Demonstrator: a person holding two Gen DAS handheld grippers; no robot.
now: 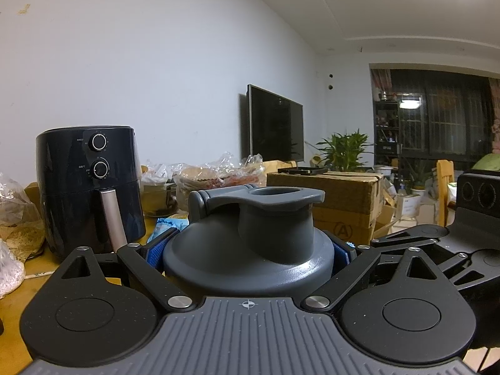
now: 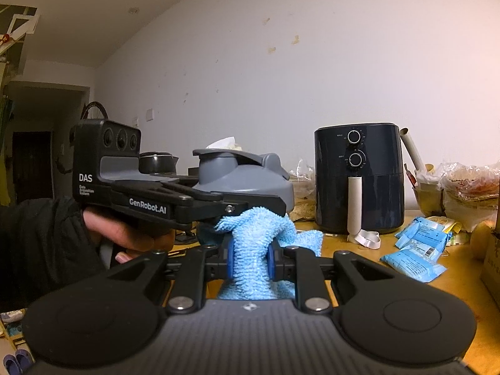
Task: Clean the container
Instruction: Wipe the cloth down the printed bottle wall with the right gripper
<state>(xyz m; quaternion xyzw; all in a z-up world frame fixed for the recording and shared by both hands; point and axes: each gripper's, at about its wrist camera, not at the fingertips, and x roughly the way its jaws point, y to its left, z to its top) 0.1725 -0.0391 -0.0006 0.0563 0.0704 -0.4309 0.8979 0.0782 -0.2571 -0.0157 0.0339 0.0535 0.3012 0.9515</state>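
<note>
You clamped the left gripper on the grey container, steadying it above the table; the right gripper pinched the blue cloth, pressed beneath for wiping.

Both wrist fisheyes close over own tongs, looking level, sharing grey container lid and air fryer

Yellow wooden table with a black air fryer, blue packets and plastic-wrapped food bags.
</note>
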